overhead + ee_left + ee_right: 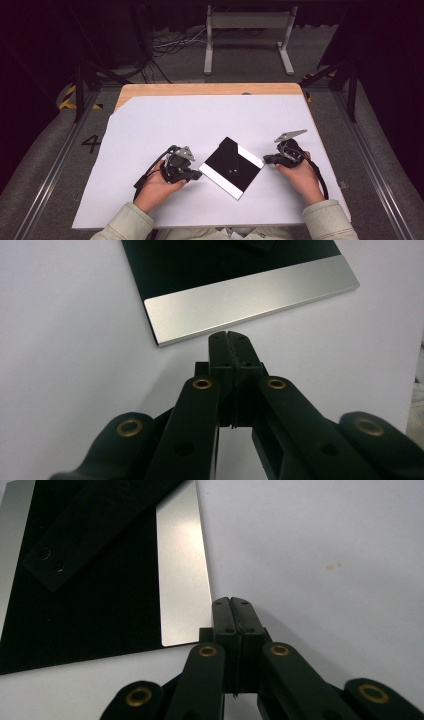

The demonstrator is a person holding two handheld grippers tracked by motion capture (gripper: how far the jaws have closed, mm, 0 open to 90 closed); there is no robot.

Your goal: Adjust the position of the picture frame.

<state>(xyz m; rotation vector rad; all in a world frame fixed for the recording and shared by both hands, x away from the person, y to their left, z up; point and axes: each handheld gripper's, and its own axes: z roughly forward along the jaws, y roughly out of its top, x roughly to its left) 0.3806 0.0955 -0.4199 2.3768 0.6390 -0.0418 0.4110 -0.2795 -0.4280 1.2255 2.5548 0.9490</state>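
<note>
Plate: my flat black square plate with silver edge strips (231, 167) lies loose on the white surface (150, 130).
Left gripper (192, 175): at its 8 o'clock, fingers closed, empty.
Right gripper (266, 159): at 3 o'clock, fingers closed, empty, likely to nudge it.

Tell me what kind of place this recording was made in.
Most likely a lab recording station: a wooden table covered by a white sheet, black curtains around it, loose cables on grey carpet and metal rails along the floor.

Bare white sheet (150, 125) all round; only the black plate (231, 167) lies between both grippers
</note>
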